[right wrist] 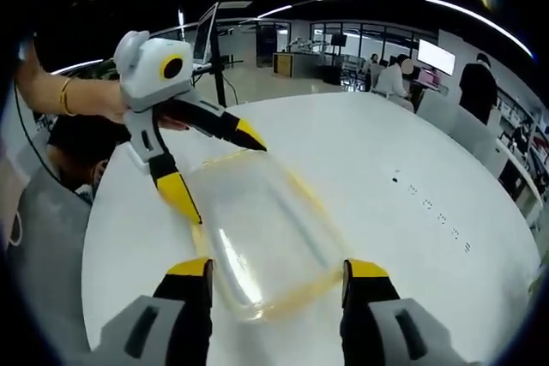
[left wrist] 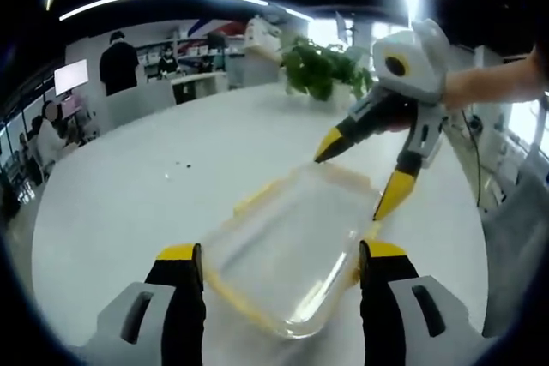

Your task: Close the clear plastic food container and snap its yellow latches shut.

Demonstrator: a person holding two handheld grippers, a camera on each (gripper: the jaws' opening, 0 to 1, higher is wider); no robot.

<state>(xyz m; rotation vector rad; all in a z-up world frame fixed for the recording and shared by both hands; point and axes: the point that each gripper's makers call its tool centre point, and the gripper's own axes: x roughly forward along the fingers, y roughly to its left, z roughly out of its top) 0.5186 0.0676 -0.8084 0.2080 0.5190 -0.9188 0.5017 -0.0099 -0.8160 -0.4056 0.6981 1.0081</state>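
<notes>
Container (left wrist: 287, 263) of clear plastic lies lid-down on the white desk (left wrist: 129, 203) between two wide-open, empty tools, the left tool (left wrist: 279, 263) at one end, the right tool (right wrist: 274, 276) opposite; its yellow latches (right wrist: 304, 186) apparently not yet snapped.

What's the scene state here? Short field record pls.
container: clear plastic food container on white table, lid on
trim: yellow, along container rim
left claw: open, jaws either side of container's near end
right claw: open, straddling the opposite end
latches: state cannot be told
background: potted plant, people at desks
</notes>
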